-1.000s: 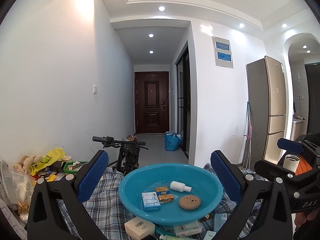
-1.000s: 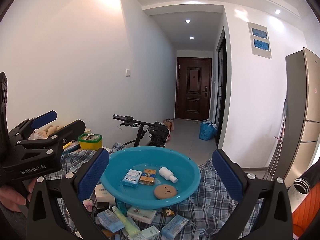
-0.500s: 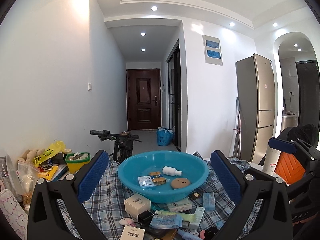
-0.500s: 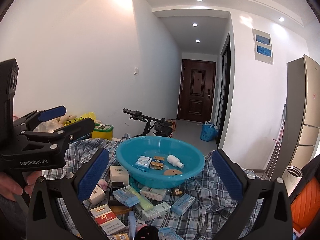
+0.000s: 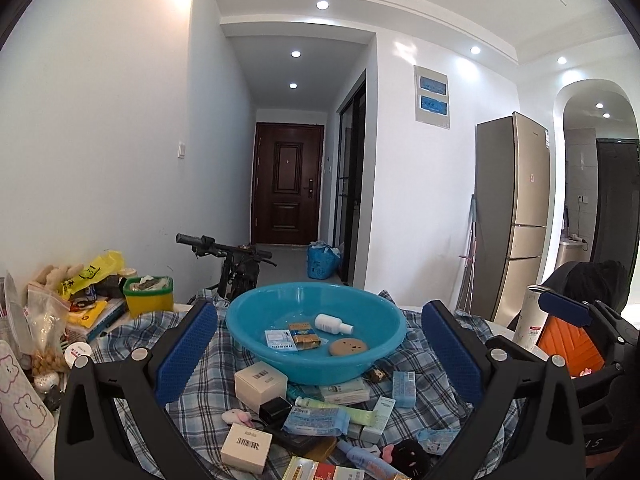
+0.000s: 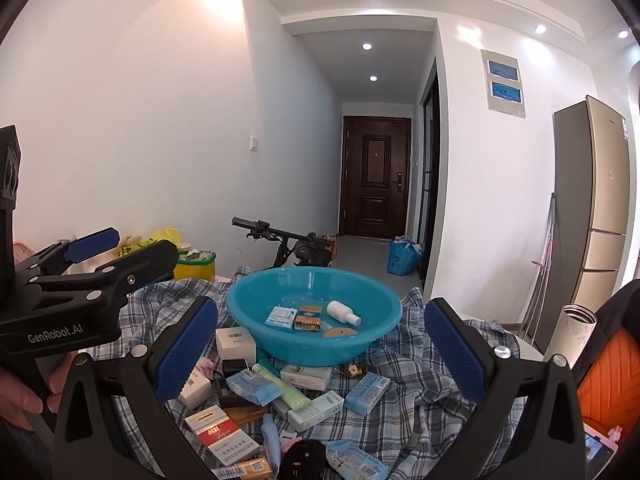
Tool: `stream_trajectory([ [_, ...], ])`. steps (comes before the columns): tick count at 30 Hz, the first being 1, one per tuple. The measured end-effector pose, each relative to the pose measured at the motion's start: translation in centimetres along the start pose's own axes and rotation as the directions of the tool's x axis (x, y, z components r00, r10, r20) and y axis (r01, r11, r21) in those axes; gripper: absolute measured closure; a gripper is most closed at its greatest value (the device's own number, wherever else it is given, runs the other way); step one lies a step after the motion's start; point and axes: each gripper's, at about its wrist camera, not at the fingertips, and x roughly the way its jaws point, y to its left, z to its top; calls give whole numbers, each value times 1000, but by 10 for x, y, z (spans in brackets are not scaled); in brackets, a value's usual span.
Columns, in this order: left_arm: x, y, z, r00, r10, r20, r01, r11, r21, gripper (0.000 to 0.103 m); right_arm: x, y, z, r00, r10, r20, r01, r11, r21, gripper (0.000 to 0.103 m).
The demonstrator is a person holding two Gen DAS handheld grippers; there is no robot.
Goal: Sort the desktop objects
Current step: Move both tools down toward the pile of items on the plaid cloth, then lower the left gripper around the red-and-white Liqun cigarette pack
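A blue basin (image 5: 248, 316) (image 6: 376, 320) stands on a plaid cloth and holds a small white bottle (image 5: 333, 323), a blue-white box (image 5: 280, 340), an orange pack (image 5: 303, 334) and a round brown disc (image 5: 349, 346). In front of it lies a pile of small boxes, tubes and packets (image 5: 320, 412) (image 6: 280, 392). My left gripper (image 5: 318, 354) is open and empty above the pile. My right gripper (image 6: 320, 354) is open and empty, also above the pile. The left gripper shows from the side at the left of the right wrist view (image 6: 120, 252).
A yellow-green tub (image 5: 149, 295) and bags of clutter (image 5: 60, 300) sit at the left. A white flask (image 5: 530, 316) and an orange bag (image 5: 568, 340) stand at the right. A bicycle handlebar (image 5: 224, 246) is behind the table.
Both grippers have drawn back from the basin, which now looks smaller and farther. The pile in front of it has come into view. Both stay open.
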Motion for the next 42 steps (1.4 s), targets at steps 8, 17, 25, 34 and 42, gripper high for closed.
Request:
stream_trajectory([
  [8, 16, 14, -40, 991, 54, -124, -53, 999, 8, 0, 8, -13, -35, 994, -31, -102, 38, 997, 71, 0],
  [17, 40, 22, -85, 963, 56, -264, -68, 997, -36, 0, 30, -34, -74, 972, -22, -232, 67, 981, 184, 0],
  [25, 53, 11, -115, 936, 46, -349, -54, 998, -14, 0, 41, -33, -94, 956, -32, -291, 89, 978, 188, 0],
  [34, 59, 7, -123, 925, 59, -374, -58, 998, 15, 0, 48, -41, -105, 943, -27, -331, 101, 973, 209, 0],
  [42, 73, 2, -135, 909, 102, -403, -81, 994, 68, 0, 51, -52, -111, 937, -34, -348, 121, 965, 232, 0],
])
